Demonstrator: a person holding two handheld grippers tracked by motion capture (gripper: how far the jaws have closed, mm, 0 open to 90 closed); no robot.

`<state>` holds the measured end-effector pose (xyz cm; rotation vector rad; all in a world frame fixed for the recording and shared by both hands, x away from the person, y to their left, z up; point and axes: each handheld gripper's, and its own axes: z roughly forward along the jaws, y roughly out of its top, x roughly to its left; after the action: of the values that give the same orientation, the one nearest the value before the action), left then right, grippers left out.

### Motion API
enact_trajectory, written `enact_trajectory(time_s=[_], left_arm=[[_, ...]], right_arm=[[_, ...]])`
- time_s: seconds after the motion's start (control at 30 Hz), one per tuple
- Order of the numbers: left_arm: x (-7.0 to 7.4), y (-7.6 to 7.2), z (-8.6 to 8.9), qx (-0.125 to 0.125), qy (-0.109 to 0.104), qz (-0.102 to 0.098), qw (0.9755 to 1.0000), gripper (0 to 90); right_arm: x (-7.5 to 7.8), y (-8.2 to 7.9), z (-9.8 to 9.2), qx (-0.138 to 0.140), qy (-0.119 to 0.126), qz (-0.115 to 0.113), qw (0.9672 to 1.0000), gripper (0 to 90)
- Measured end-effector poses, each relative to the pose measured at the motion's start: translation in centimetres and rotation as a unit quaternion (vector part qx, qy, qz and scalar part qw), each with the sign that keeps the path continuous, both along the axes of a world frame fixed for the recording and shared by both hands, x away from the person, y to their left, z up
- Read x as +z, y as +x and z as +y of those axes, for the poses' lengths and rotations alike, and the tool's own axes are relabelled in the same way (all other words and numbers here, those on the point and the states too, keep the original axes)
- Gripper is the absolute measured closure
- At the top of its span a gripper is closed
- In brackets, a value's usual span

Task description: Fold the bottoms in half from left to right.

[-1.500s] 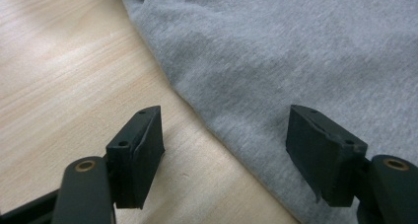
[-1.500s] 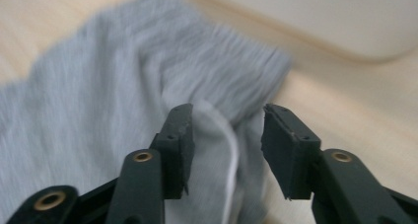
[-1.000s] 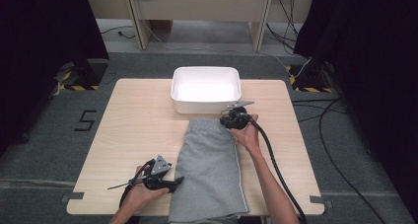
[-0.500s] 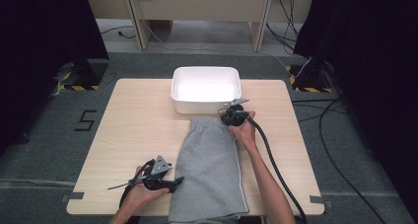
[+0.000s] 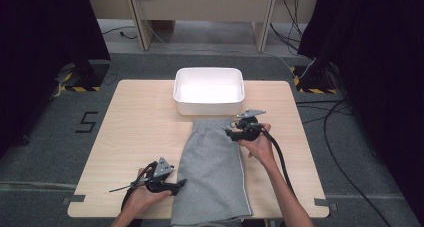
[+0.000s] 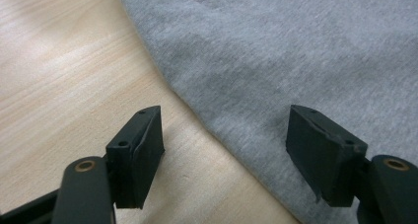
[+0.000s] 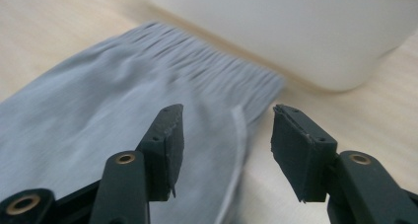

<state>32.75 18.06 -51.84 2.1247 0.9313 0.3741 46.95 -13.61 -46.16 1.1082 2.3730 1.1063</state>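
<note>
Grey shorts (image 5: 214, 169) are laid flat on the counter (image 5: 130, 132), folded lengthwise into a long strip, and I'll use them as the landmark for everything. Their hem hangs just over the counter's near edge and the waistband points at the far side.

Nearest in, the left tool (image 5: 170, 186) sits at the shorts' left edge near the hem. In the left gripper view its jaws stand wide apart with nothing between them, straddling the fabric edge (image 6: 207, 120): one pad over bare wood, the other over cloth.

Further up, the right tool (image 5: 234, 133) is at the shorts' right edge just below the waistband (image 7: 212, 61). Its jaws have just been opening, they're about halfway apart now, and no cloth is pinched between them.

Just beyond the waistband is the white tub (image 5: 209, 91), almost touching it.

What could go wrong, I reckon: with both tools empty, any re-grab may catch only the top layer and peel the fold open. The overhanging hem could also slide off if the left tool nudges it sideways.
</note>
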Motion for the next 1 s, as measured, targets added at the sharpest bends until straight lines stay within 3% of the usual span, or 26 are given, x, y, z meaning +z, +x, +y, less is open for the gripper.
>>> enact_trajectory(time_s=[0.27,0.4,0.63,0.7,0.77,1.0], left_arm=[[0.0,0.0,0.0,0.000,0.000,0.000,1.0000,29.1],[0.0,0.0,0.0,0.000,0.001,0.001,1.0000,29.1],[0.1,0.0,0.0,0.000,0.002,0.002,1.0000,29.1],[0.1,0.0,0.0,-0.002,0.003,0.003,1.0000,29.1],[0.1,0.0,0.0,-0.002,0.003,0.003,1.0000,29.1],[0.1,0.0,0.0,-0.003,0.003,0.003,1.0000,29.0]], right_arm=[[-1.4,-5.1,-0.7,0.020,-0.013,0.001,0.9997,44.9],[-2.4,-7.3,-1.3,0.020,-0.035,0.000,0.9992,44.3],[-3.8,-10.9,-2.8,0.032,-0.022,0.019,0.9991,43.8],[-4.3,-11.5,-3.3,0.027,-0.041,0.017,0.9987,43.7],[-4.6,-11.6,-3.9,0.018,-0.022,0.024,0.9993,44.3],[-4.1,-11.5,-4.6,0.020,-0.005,0.030,0.9993,41.4]])
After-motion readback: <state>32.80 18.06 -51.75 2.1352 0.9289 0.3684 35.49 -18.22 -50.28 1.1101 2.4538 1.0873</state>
